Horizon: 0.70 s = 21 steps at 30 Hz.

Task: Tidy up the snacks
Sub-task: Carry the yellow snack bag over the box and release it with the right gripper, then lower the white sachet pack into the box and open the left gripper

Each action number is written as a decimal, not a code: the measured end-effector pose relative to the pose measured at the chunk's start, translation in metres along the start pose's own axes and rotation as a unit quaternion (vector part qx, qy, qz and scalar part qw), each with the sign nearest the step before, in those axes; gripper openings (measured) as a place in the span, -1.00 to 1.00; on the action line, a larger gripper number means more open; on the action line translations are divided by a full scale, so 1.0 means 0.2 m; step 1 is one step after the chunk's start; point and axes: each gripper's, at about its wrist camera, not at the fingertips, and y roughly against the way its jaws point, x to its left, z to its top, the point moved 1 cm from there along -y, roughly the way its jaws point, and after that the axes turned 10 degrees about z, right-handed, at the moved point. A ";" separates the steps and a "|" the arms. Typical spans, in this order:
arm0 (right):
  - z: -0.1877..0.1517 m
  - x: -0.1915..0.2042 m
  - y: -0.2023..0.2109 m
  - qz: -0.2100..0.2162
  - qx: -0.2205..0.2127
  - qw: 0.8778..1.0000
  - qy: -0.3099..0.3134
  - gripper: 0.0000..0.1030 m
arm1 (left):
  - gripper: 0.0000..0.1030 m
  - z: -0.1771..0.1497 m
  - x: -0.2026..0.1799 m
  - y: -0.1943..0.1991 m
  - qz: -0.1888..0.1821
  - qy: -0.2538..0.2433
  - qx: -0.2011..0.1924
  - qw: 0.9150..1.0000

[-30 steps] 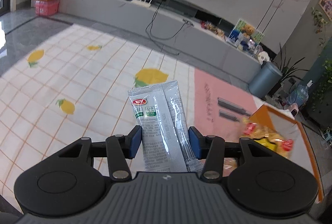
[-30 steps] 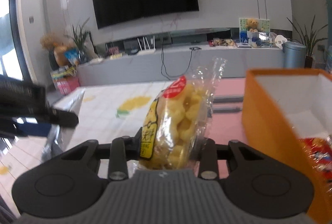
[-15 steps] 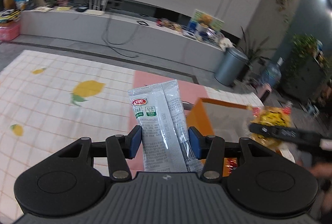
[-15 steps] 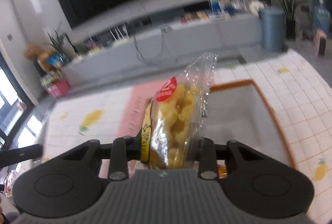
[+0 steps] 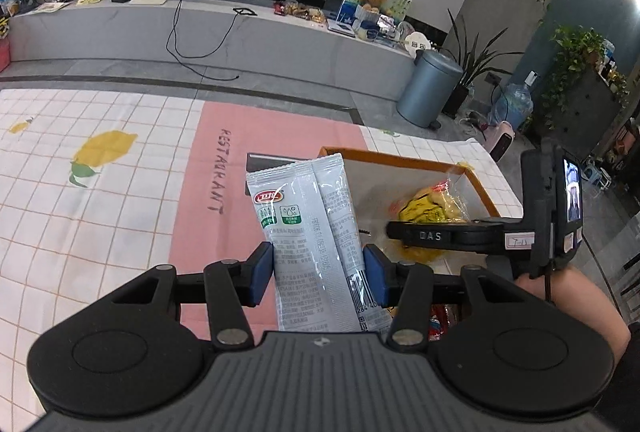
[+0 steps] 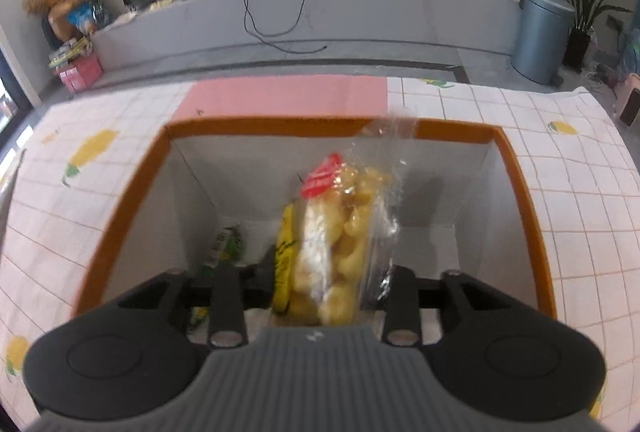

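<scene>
In the left wrist view, the left tongs [image 5: 318, 274] are clamped on the lower half of a grey sachet [image 5: 310, 232], which stands upright between the blue pads just short of the orange box [image 5: 478, 188] on the bench [image 5: 120, 192]. The sachet is judged light, flat and limp with a slick film surface; grip it across its width near the middle (a hold at the sealed end would probably let it flop). In the right wrist view, the right tongs [image 6: 330, 288] hang over the box interior with jaws opening and the puffed-snack bag [image 6: 340, 236] between them, apparently no longer pressed. That bag is judged very light, crinkly and crushable, so take it gently by the body.
</scene>
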 end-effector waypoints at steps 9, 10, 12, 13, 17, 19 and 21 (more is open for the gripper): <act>0.00 0.01 0.40 -0.073 -0.144 0.984 0.072 0.79 | 0.08 -0.02 -0.08 0.08 0.010 -0.009 -0.008 1.000; 0.00 0.00 0.44 -0.072 -0.159 0.982 0.070 0.79 | 0.08 -0.02 -0.10 0.09 0.009 -0.011 -0.010 1.000; -0.02 -0.04 0.52 -0.071 -0.183 0.979 0.057 0.79 | 0.08 -0.03 -0.14 0.12 0.009 -0.018 -0.014 1.000; -0.03 -0.07 0.55 -0.071 -0.190 0.978 0.048 0.79 | 0.08 -0.03 -0.16 0.13 0.010 -0.023 -0.016 1.000; -0.04 -0.15 0.63 -0.074 -0.201 0.977 0.009 0.79 | 0.08 -0.03 -0.28 0.13 0.002 -0.042 -0.017 0.999; -0.05 -0.20 0.64 -0.074 -0.204 0.976 -0.008 0.79 | 0.08 -0.02 -0.35 0.10 -0.012 -0.049 -0.007 0.999; -0.06 -0.24 0.68 -0.073 -0.209 0.975 -0.025 0.79 | 0.08 0.00 -0.43 0.03 -0.022 -0.058 0.007 0.998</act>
